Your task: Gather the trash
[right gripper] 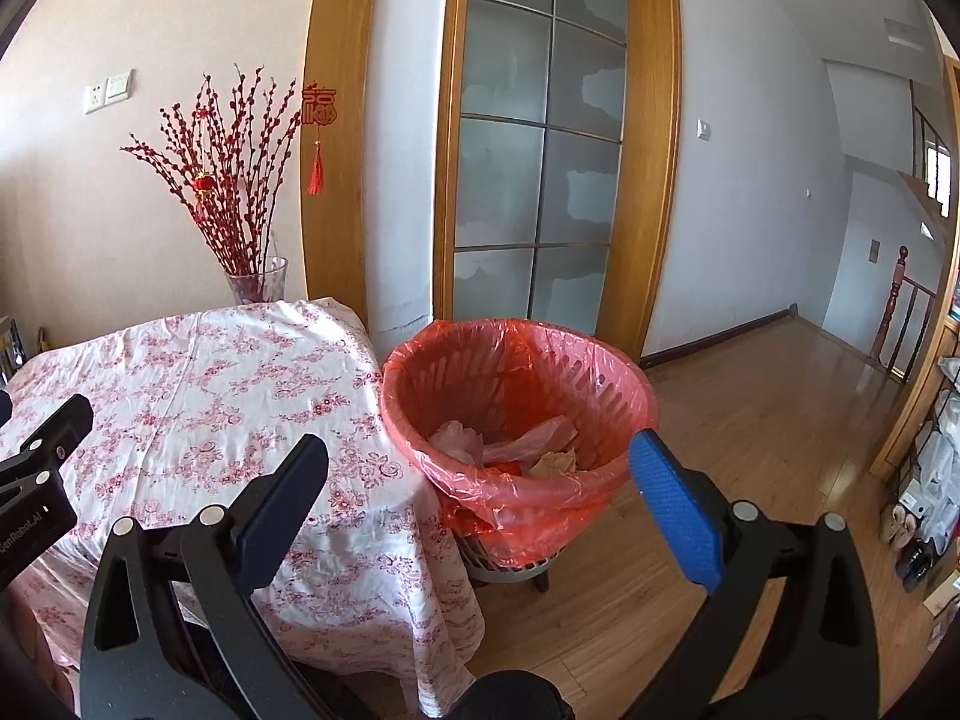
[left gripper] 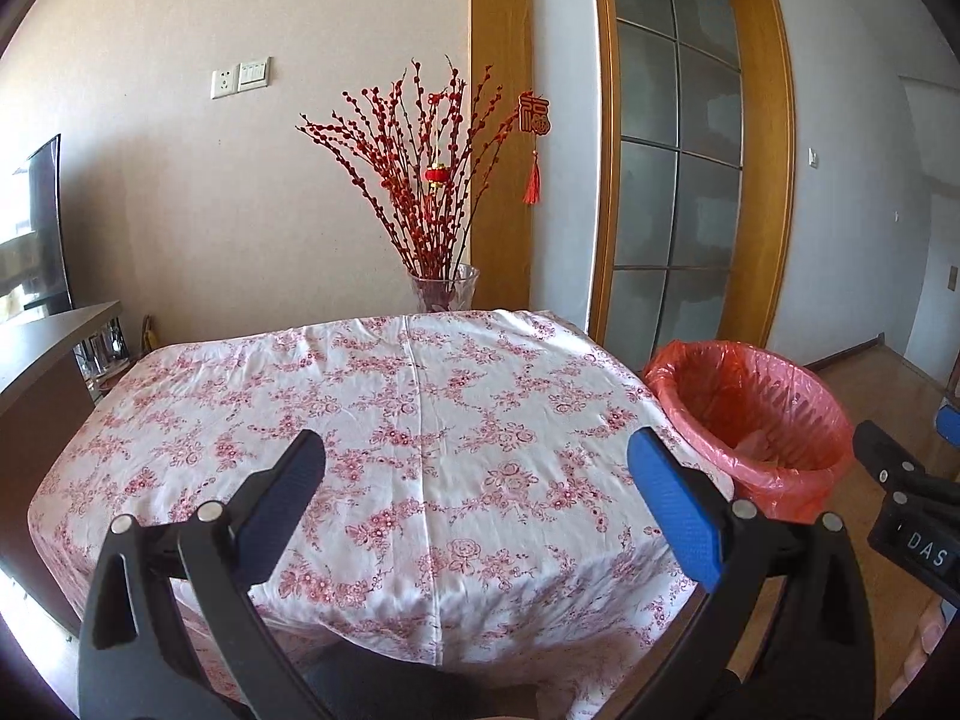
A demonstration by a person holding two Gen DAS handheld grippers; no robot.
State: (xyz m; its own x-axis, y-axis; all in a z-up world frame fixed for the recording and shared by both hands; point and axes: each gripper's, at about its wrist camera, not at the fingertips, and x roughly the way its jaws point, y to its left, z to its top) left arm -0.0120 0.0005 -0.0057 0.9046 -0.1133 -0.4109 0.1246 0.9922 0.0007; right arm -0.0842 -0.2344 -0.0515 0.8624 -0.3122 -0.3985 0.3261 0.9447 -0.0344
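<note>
- A glass vase (left gripper: 445, 288) of red berry branches (left gripper: 414, 168) stands at the far edge of the table (left gripper: 384, 420), against the wall; a red tasselled ornament (left gripper: 533, 138) hangs on the wooden door frame beside it.
- The left gripper (left gripper: 477, 480) hangs over the near part of the table, its jaws spread wide with nothing between them.
- The right gripper (right gripper: 480, 480) is likewise spread wide and empty, pointing at the bin (right gripper: 519, 414).
- The bin, lined with a red plastic bag, stands on the floor just beside the table's right corner; crumpled trash (right gripper: 516, 444) lies at its bottom.
- A white cloth with pink flowers covers the table and drapes over its edges.
- Behind the bin is a frosted-glass door (right gripper: 540, 150) in a wooden frame; the wood floor (right gripper: 750, 420) runs off to the right towards a stair railing (right gripper: 900, 312).
- A dark cabinet (left gripper: 42, 384) stands left of the table.
</note>
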